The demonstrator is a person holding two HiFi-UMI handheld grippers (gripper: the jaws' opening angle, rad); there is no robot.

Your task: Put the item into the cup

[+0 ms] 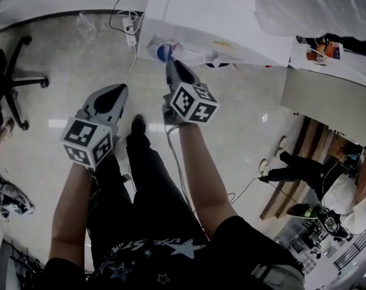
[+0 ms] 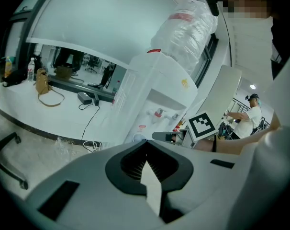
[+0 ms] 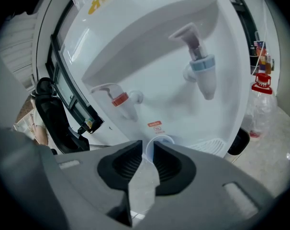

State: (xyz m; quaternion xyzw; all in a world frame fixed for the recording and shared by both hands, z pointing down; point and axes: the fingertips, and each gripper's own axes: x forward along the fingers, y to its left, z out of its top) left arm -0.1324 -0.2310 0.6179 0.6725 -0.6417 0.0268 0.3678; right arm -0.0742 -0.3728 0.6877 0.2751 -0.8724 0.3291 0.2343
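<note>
Right gripper [image 3: 145, 148] pinches the pale thin-walled cup [image 3: 163, 140] by its rim, left gripper [image 2: 146, 146] closed empty; next, likely, centre it under 1 blue-tipped plastic tap [image 3: 202, 75].

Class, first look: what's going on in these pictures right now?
A person stands at a white water dispenser with tongs in each hand. The right tongs are shut on a pale cup, holding it at the dispenser's front, below the red tap and blue tap. The left tongs are shut and empty, nearer the person.
</note>
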